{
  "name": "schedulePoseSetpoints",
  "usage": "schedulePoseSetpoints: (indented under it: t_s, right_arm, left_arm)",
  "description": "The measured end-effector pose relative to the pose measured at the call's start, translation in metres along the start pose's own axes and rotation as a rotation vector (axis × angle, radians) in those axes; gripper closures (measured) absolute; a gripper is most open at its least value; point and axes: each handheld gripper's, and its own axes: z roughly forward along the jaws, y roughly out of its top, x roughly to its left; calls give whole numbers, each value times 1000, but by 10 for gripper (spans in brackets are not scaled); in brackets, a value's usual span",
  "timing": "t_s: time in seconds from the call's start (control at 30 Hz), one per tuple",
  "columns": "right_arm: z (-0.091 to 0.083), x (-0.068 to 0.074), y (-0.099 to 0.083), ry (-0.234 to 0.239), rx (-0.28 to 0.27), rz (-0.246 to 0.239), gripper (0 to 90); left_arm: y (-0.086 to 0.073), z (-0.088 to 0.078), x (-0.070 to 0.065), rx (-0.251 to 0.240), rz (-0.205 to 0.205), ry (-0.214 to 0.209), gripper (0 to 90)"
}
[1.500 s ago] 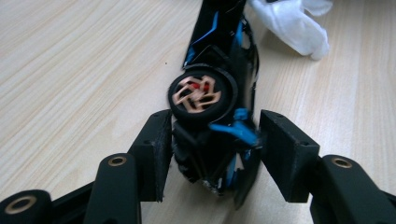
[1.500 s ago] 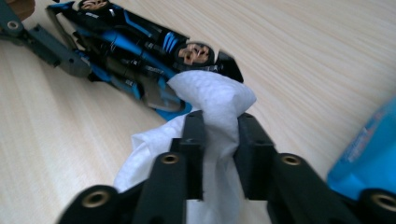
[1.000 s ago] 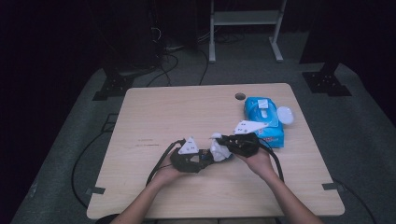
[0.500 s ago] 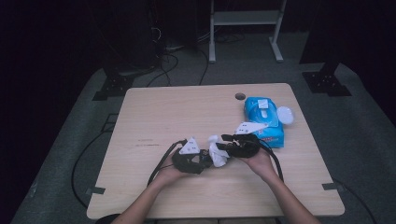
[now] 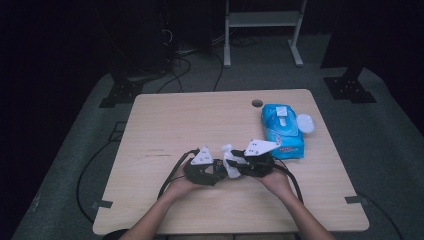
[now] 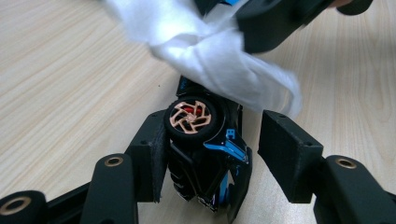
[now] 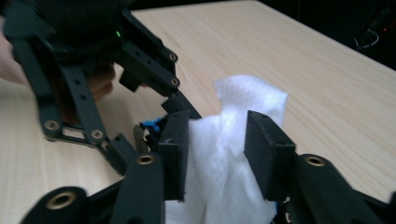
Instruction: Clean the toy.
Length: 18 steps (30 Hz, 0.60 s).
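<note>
Left gripper [image 5: 212, 170] cradles the toy car [image 6: 205, 154], its jaws apart and just eased wider, one pad touching the wheel. Right gripper [image 5: 235, 165], jaws just narrowed, clamps the white wipe [image 7: 224, 158] bunched over the car, near the table's [image 5: 175, 120] front: wiping appears underway.

My left gripper [image 6: 205, 154] is black with brass-coloured rivets, and so is my right gripper [image 7: 217, 154]. The toy car [image 6: 205, 158] between my left jaws is black with bright blue trim; its wheel [image 6: 190, 117] has a black tyre and a copper spoked rim over red. The wipe [image 7: 233, 154] is plain white. The bench [image 5: 190, 125] is pale wood grain. The wipe pack [image 5: 281, 129] near the bench's right edge is blue with a white lid.
</note>
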Motion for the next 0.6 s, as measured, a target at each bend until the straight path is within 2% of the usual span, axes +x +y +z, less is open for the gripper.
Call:
schedulePoseSetpoints:
  t_s: [0.1,0.23,0.37,0.43,0.6]
  right_arm:
    - [7,0,-4,-23,40,-2,631]
    - [8,-2,-9,-6,23,28,652]
    - [7,0,-11,-12,11,16,655]
    - [6,0,-12,-10,10,31,645]
    - [7,2,-12,-30,10,24,644]
  left_arm:
    - [0,0,0,-3,3,-1,438]
    - [0,0,1,-5,5,-3,442]
    - [0,1,-1,-6,6,-3,439]
    - [1,1,-1,-5,6,-1,438]
    - [1,2,-1,-1,4,2,431]
